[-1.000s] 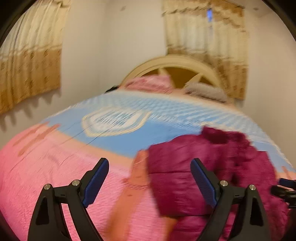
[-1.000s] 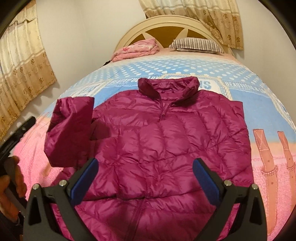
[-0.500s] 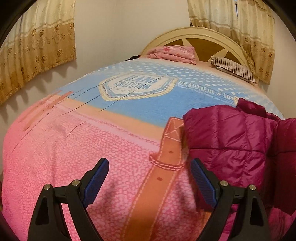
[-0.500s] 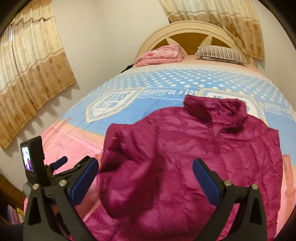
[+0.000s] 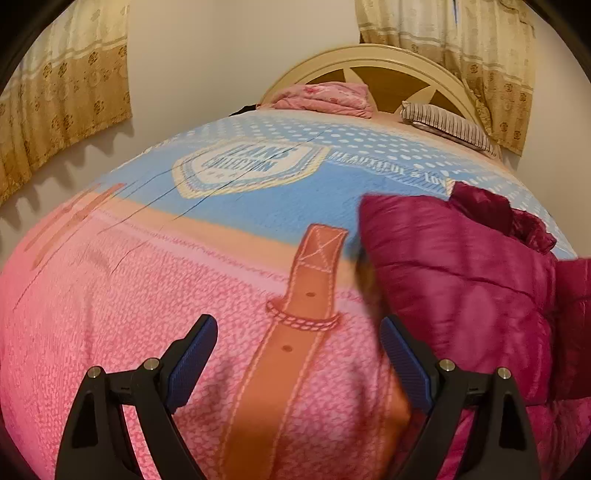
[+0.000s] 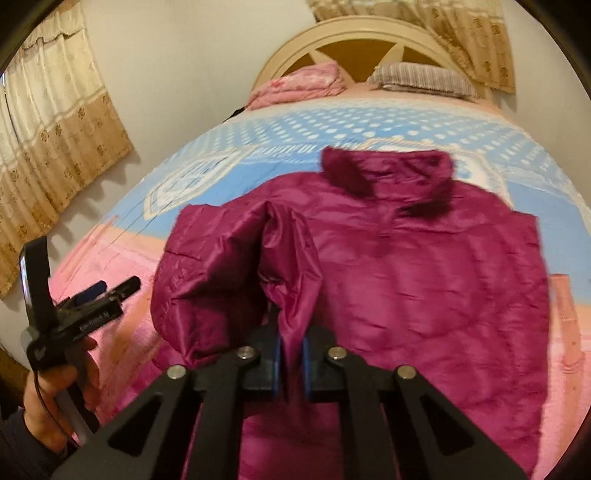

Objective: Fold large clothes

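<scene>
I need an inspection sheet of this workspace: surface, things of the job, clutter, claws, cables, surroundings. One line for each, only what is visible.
Surface: bed with printed cover, pink near the claws, blue farther away; an orange strap print runs across it.
Job's things: magenta puffer jacket lies front up, collar toward the headboard; one sleeve is lifted over the body.
Clutter: folded pink blanket and striped pillow at the head of the bed.
Claws: right claw is shut on the sleeve; left claw is open, above the bare cover beside the jacket, holding nothing.
Cables: a thin dark cord at the person's hand.
Surroundings: cream headboard, beige curtains, plain wall.
</scene>
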`<state>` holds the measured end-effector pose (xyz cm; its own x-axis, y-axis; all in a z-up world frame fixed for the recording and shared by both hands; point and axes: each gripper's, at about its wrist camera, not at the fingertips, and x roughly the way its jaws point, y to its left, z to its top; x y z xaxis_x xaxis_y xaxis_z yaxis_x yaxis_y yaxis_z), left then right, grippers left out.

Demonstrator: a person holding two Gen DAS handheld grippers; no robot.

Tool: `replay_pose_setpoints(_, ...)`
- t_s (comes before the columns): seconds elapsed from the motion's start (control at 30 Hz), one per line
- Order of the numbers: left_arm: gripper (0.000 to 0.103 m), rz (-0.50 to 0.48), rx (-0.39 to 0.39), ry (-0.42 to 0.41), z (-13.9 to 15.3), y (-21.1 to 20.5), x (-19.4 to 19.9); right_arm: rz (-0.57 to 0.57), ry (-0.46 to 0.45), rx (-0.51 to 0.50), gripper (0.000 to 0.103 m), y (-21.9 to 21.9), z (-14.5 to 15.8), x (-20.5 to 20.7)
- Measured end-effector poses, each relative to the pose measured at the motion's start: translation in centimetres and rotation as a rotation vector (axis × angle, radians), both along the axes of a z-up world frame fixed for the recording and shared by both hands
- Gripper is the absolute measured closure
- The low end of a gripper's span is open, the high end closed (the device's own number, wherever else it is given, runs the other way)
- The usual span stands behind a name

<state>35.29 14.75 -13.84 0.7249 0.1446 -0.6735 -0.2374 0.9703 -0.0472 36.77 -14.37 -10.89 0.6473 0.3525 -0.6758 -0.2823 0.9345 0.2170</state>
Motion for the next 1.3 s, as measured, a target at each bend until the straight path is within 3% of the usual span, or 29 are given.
replay_pose_setpoints(0.17, 0.013, -0.023, 0.016, -0.011, 0.8, -1.5, 0.5, -0.042, 0.017, 0.015, 0.093, -4.2, -0.9, -1.2)
replay_pose_setpoints(0.33, 0.013, -0.057, 0.042, -0.007, 1.1, -3.5, 1.1, -0.083, 0.087, 0.049, 0.093, -7.4, -3.7, -2.3)
replay_pose_setpoints(0.63, 0.013, -0.102, 0.081, -0.006, 1.7, -5.9, 2.1, -0.088, 0.146, 0.054, 0.092, -9.1, -5.5, -3.3)
replay_pose_setpoints(0.67, 0.013, -0.107, 0.084, -0.007, 1.8, -6.1, 2.2, -0.088, 0.149, 0.058, 0.088, -9.2, -5.5, -3.3)
replay_pose_setpoints(0.7, 0.013, -0.112, 0.089, -0.008, 1.9, -6.4, 2.3, -0.100, 0.143, 0.073, 0.076, -9.7, -5.4, -3.5)
replay_pose_setpoints(0.8, 0.013, -0.133, 0.100, -0.019, 2.3, -6.9, 2.5, -0.150, 0.143, 0.082, 0.056, -11.5, -5.2, -4.4)
replay_pose_setpoints(0.9, 0.013, -0.150, 0.103, -0.036, 2.6, -7.1, 2.9, -0.223, 0.120, 0.069, 0.052, -13.4, -4.3, -5.6)
replay_pose_setpoints(1.07, 0.013, -0.153, 0.076, -0.046, 3.0, -8.1, 4.5, -0.365, 0.003, 0.061, 0.048, -14.8, -0.5, -5.9)
replay_pose_setpoints(1.13, 0.013, -0.171, 0.060, -0.053, 3.2, -9.1, 5.1, -0.348, -0.023, 0.074, 0.042, -13.3, 0.5, -4.8)
replay_pose_setpoints(1.3, 0.013, -0.285, -0.017, -0.015, 1.8, -12.2, 7.9, -0.186, -0.028, 0.091, 0.043, -6.9, 0.3, -1.2)
